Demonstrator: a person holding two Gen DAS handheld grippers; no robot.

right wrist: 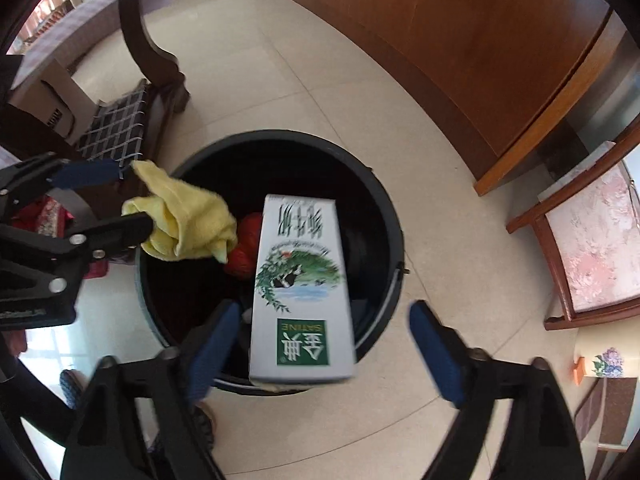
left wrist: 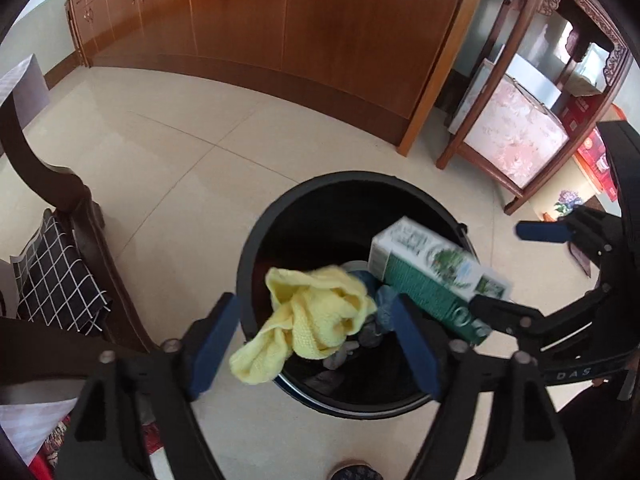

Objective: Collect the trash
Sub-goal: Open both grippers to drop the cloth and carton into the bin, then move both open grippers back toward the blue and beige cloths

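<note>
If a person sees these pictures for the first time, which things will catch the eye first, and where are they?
The eye falls first on the black bin standing on the pale tiled floor, directly below both tongs. Above its opening sits a white and green milk carton, blurred, between the wide-apart fingers of the right tongs, which do not touch it. Beside it a crumpled yellow cloth lies over the near rim of the bin, between the open left tongs.
</note>
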